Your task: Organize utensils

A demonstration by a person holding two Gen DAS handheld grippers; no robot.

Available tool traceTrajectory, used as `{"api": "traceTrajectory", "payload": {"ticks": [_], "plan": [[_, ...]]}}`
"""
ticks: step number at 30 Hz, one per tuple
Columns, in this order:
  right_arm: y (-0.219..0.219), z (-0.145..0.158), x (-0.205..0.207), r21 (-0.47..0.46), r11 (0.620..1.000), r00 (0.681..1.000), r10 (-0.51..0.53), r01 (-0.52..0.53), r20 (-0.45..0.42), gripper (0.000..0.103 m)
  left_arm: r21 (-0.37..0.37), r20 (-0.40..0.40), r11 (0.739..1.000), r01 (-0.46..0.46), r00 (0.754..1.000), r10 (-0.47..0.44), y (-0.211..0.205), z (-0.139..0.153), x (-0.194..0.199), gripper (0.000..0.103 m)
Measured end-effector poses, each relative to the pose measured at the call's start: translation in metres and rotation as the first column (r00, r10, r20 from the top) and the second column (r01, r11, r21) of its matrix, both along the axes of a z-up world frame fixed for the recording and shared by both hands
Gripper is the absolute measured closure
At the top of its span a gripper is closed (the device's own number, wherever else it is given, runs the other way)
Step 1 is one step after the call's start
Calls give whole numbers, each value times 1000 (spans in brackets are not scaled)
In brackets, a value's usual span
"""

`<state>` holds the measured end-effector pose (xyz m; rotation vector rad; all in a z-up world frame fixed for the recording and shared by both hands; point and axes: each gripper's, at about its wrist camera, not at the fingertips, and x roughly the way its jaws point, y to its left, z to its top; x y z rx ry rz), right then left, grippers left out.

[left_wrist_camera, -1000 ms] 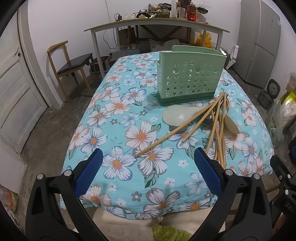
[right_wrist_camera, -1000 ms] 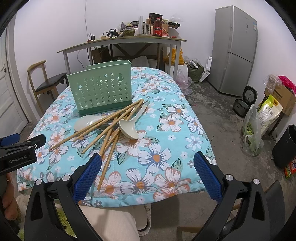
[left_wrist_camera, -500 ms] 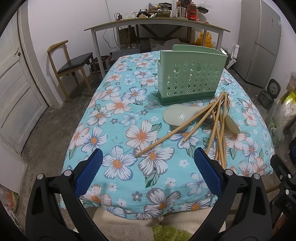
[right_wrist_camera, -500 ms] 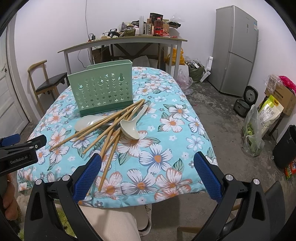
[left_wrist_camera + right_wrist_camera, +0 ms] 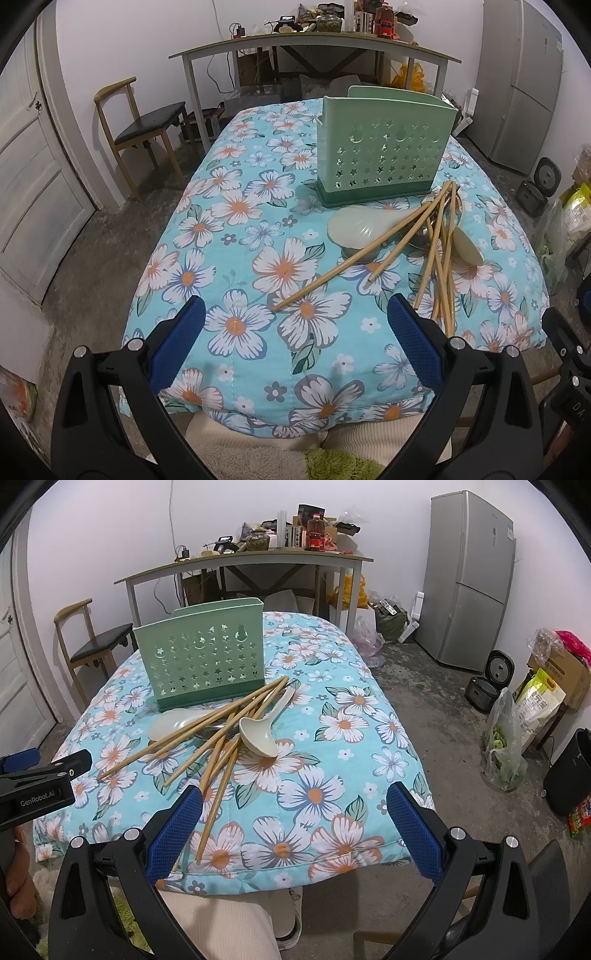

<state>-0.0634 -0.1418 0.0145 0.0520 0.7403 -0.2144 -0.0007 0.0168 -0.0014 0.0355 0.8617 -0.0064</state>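
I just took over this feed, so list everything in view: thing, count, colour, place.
Perforated plastic utensil holder: one, mint green, upright on the table's far half.
Wooden chopsticks: exact count unclear, tan, fanned in front of the holder.
Flat rice paddle: one, pale green, under the chopsticks.
Deep ladle: one, cream, at the pile's right edge.
Floral quilted table cover: one, turquoise, over the table.
Wooden chair: one, black seat, left of the table.
Refrigerator: one, grey, right corner.
Cluttered desk: one, against the back wall.
Left gripper: blue pads, open, empty.
Right gripper: blue pads, open, empty.
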Motion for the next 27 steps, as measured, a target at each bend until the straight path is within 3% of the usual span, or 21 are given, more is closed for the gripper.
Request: {"api": "traceTrajectory", "payload": {"ticks": [20,27], "plan": [[-2,-15,38,69,998,1000,1,-1,-2,6,3,-34,1000,-12,999,12,9,-12,43,8],[9,-20,60,66,996,998,57,-58,15,6,-58,-39,998,26,999,-29,27,-17,66,8]]}}
